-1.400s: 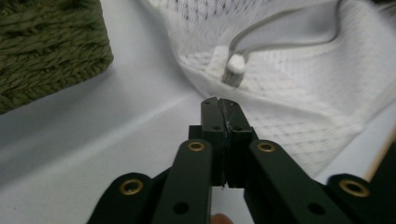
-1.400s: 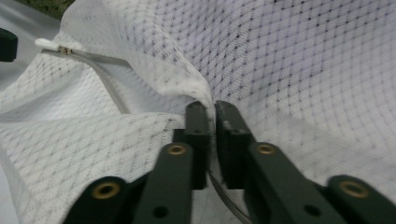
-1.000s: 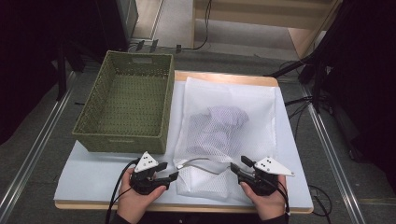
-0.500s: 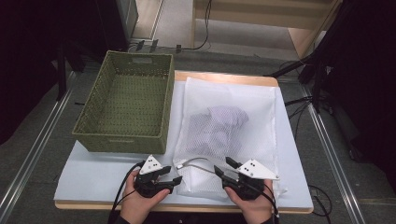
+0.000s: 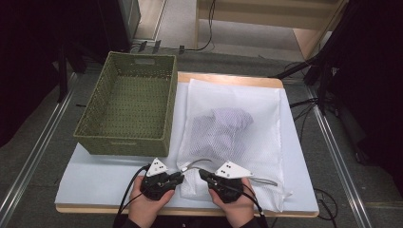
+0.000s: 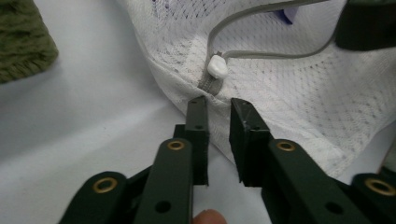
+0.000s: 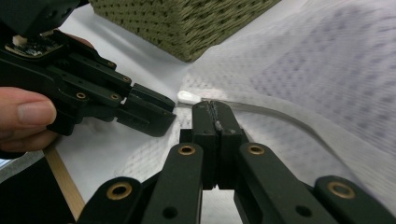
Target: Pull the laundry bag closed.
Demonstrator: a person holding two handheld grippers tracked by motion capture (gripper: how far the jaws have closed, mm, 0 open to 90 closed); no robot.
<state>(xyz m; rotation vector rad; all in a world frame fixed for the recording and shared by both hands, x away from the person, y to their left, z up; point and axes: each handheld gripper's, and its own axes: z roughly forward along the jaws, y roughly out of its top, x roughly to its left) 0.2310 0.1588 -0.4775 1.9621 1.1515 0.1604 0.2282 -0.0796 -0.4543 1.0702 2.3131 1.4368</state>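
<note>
The white mesh laundry bag (image 5: 233,137) lies flat on the table (image 5: 95,183) to the right of the green woven basket (image 5: 128,111), with a pale lilac garment (image 5: 223,128) bundled inside it. Both grippers work at its near edge, where the grey drawstring (image 6: 261,55) runs through a small white toggle (image 6: 217,68).

The right gripper (image 7: 215,114) has just been closing and its jaws now meet with almost no gap — they appear to pinch the drawstring just behind the toggle, though the cord is thin and the contact is hard to make out. The left gripper (image 6: 219,105) has also just been closing; its jaws stand narrowly apart at the hem of the mesh beside the toggle, with nothing clearly clamped between them yet.

To do this step well, the left gripper should bite the hem or the grey tab under the toggle, not loose mesh — otherwise the bag will bunch. The right gripper should then draw the cord straight along its channel, low over the table, keeping steady tension so it does not slip free.
</note>
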